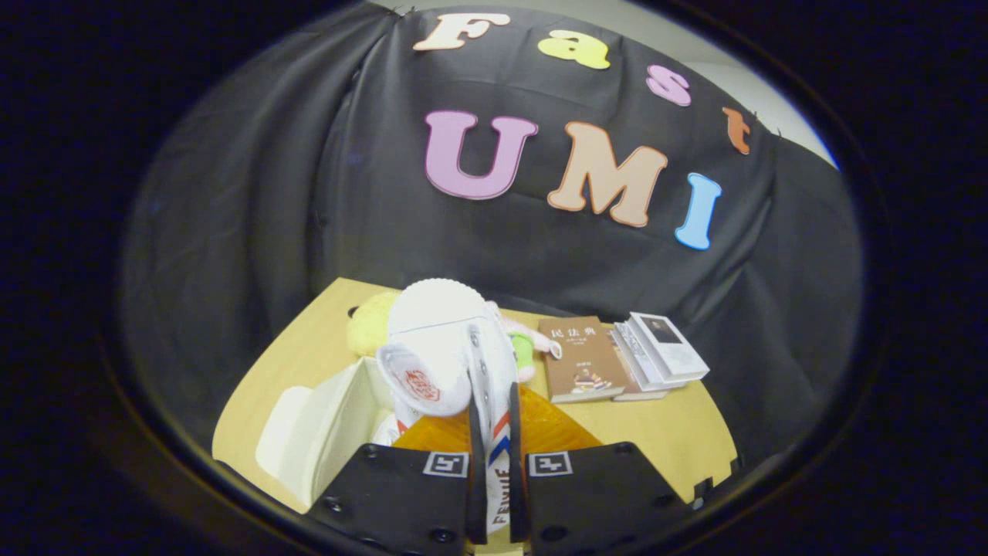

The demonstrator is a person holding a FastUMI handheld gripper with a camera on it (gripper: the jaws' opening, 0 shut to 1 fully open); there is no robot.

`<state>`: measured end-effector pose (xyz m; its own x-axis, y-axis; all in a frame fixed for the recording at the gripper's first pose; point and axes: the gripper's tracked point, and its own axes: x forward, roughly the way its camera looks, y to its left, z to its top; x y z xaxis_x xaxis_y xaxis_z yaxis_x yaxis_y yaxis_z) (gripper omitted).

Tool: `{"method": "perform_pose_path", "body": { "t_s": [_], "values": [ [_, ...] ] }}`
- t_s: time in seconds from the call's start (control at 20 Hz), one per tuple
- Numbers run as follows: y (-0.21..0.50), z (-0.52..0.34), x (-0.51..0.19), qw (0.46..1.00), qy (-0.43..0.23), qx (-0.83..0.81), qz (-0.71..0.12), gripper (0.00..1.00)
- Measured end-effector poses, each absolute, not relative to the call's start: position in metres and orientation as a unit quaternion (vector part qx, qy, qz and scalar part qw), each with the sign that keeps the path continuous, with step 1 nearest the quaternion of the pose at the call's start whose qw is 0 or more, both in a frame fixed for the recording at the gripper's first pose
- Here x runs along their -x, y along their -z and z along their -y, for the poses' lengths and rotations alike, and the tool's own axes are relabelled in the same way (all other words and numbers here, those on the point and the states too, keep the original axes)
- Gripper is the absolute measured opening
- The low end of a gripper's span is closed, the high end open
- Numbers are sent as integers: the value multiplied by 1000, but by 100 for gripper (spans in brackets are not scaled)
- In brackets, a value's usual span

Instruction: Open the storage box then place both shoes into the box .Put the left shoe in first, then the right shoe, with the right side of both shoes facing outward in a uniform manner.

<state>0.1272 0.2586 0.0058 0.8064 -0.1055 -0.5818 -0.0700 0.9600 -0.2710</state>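
In the gripper view, the claw point(494, 471) is clamped on a white shoe point(448, 347), its two fingers nearly together with a thin band of the shoe's side pinched between them; that band carries a red and blue stripe and some lettering low down. The shoe stands lifted, sole turned upward and away from the camera, so the rounded, ribbed rubber tread shows as a pale dome at the top. Its upper looks like smooth synthetic leather, with a row of small metal eyelets running down one edge and a padded tongue bearing a round red emblem. Just beneath the shoe and ahead of the fingers sits the storage box point(340, 432), its white, flat panel swung open to the left side and a translucent orange wall point(540, 432) curving on the other side of the fingers; the shoe hangs over the box opening, and I cannot tell whether it touches the box. The box rests on a light wooden surface point(671, 432) with a matte grain. Behind the shoe, a fuzzy yellow-green plush toy point(369, 324) is partly hidden, with a pinkish limb sticking out toward a brown hardcover book point(580, 359). Beside that book lies a small stack of white and grey books point(662, 351), fanned slightly, well apart from the claw.
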Motion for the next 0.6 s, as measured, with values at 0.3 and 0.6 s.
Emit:
{"method": "perform_pose_path", "body": {
  "t_s": [0.3,0.6],
  "values": [
    [32,-233,-126,936,60,38,-344,9],
    [29,-229,-116,935,47,12,-351,7]
  ]
}}
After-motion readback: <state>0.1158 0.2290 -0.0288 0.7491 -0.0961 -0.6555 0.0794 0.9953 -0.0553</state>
